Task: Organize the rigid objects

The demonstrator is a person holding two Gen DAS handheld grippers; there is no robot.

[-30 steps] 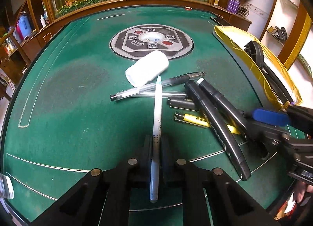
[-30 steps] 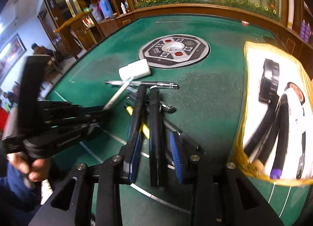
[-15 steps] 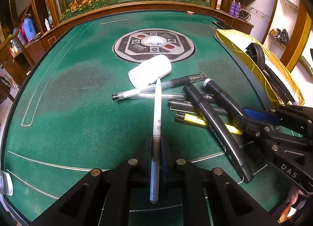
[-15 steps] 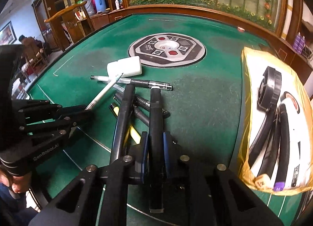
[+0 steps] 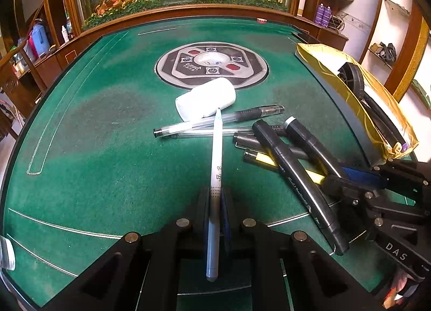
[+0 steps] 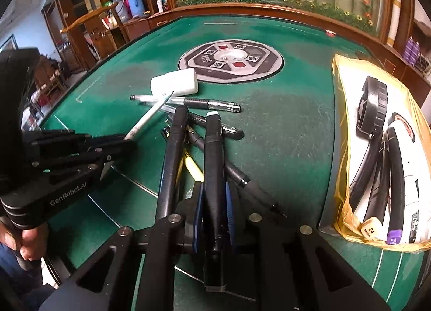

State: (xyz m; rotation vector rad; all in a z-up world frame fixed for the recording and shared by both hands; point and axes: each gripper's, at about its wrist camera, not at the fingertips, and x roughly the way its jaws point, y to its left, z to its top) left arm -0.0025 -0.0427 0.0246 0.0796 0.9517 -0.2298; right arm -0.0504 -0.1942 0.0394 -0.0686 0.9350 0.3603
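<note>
My left gripper is shut on a slim white pen whose tip reaches out over a clear gel pen and towards a white eraser block. My right gripper is shut on a thick black marker with a grey end, its blue pads pressing both sides. That marker lies in a pile with a second black marker, a yellow pen and thinner black pens. The right view shows the left gripper at the left, with the white pen in it.
A gold-lined tray at the right edge of the green felt table holds several markers and a black ring. A round control panel sits in the table's middle. A hand grips the left tool's handle.
The right gripper's jaws closed from apart onto the thick black marker. The left gripper and its white pen stayed put.
</note>
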